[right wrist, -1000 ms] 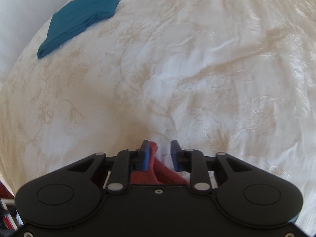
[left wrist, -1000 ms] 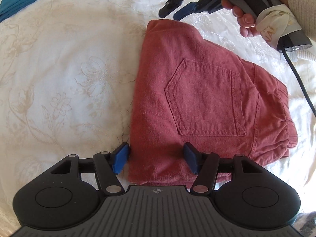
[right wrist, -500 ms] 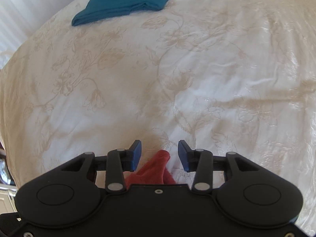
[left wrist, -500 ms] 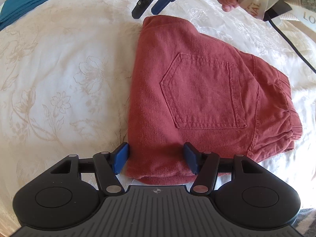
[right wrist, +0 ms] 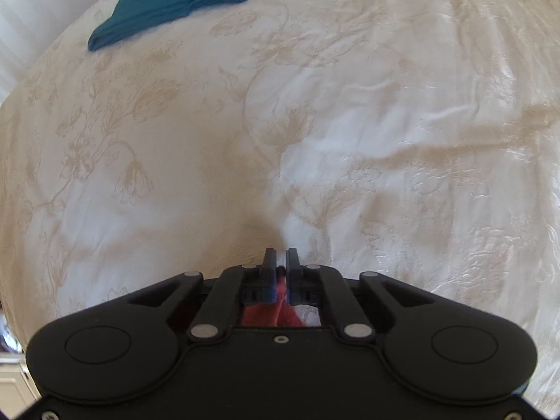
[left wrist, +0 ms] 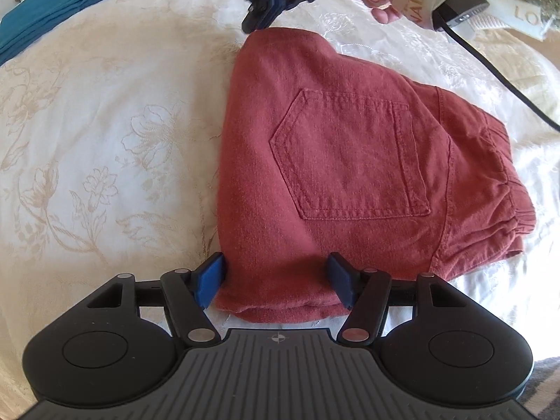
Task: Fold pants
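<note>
On floral bedspread (left wrist: 105, 140), folded red pants (left wrist: 350, 161); teal cloth (left wrist: 52, 10) apart.

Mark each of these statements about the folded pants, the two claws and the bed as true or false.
1. The red pants lie folded with a back pocket facing up. True.
2. The left claw is clamped shut with nothing between its pads. False: it stands wide, straddling the pants' near edge.
3. The right claw is closing on red cloth. True.
4. A folded yellow garment lies on the floral bedspread. False: it is the teal garment.
</note>
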Demonstrator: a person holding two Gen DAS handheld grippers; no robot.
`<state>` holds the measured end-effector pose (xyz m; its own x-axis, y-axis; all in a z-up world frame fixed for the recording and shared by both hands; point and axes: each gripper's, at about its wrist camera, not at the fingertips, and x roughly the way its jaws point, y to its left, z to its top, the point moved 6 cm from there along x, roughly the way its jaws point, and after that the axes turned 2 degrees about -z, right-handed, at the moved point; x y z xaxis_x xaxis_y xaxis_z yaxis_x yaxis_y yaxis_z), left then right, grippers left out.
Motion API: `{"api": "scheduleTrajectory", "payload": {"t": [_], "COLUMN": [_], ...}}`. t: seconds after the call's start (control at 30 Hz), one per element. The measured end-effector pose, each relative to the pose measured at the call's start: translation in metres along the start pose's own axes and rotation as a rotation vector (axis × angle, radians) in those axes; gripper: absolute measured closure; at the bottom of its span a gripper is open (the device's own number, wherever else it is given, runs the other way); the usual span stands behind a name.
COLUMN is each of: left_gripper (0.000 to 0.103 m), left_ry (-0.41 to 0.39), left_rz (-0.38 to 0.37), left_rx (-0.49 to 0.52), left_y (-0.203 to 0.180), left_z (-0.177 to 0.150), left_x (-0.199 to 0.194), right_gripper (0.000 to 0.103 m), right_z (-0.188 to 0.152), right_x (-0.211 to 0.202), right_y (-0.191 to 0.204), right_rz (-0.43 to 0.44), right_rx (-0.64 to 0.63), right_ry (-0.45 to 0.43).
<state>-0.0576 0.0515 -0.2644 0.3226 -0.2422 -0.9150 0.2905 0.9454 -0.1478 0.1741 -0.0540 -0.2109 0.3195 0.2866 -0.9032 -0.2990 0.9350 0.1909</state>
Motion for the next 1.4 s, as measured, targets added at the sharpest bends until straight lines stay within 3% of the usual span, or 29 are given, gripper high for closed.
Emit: {"api": "scheduleTrajectory", "payload": {"t": [0.03,0.23,0.47,0.53,0.63,0.73,0.93,1.17,1.4], "left_gripper": [0.042,0.041,0.041,0.041,0.041,0.037,0.033,0.031,0.02], "left_ry": [-0.002,-0.09,-0.099,-0.082,-0.028,0.009,0.024,-0.024,-0.029], "left_rz": [-0.003,-0.007,-0.035,-0.034,-0.046,-0.026,-0.054,-0.094,-0.114], "left_rx": [0.0,0.049,0.111,0.112,0.093,0.089,0.095,0.099,0.052], "left_y": [0.002,0.012,0.006,0.003,0.002,0.006,0.014,0.02,0.022], "left_z": [0.002,0.031,0.071,0.075,0.076,0.072,0.073,0.06,0.062], "left_x": [-0.005,-0.039,-0.015,-0.003,0.02,0.037,0.042,0.039,0.051], "right_gripper": [0.062,0.035,0.019,0.012,0.01,0.007,0.001,0.001,0.0], "right_z": [0.0,-0.047,-0.157,-0.186,-0.218,-0.241,-0.262,-0.264,-0.257], "right_x": [-0.013,-0.09,-0.122,-0.123,-0.118,-0.105,-0.094,-0.09,-0.079], "right_y": [-0.009,-0.052,-0.071,-0.074,-0.079,-0.084,-0.095,-0.094,-0.098], "right_rz": [0.003,-0.059,-0.291,-0.327,-0.349,-0.331,-0.246,-0.195,-0.106], "right_rx": [0.045,0.213,0.377,0.421,0.485,0.544,0.686,0.654,0.581], "right_ry": [-0.03,-0.145,-0.111,-0.085,-0.033,-0.001,-0.04,-0.077,-0.084]}}
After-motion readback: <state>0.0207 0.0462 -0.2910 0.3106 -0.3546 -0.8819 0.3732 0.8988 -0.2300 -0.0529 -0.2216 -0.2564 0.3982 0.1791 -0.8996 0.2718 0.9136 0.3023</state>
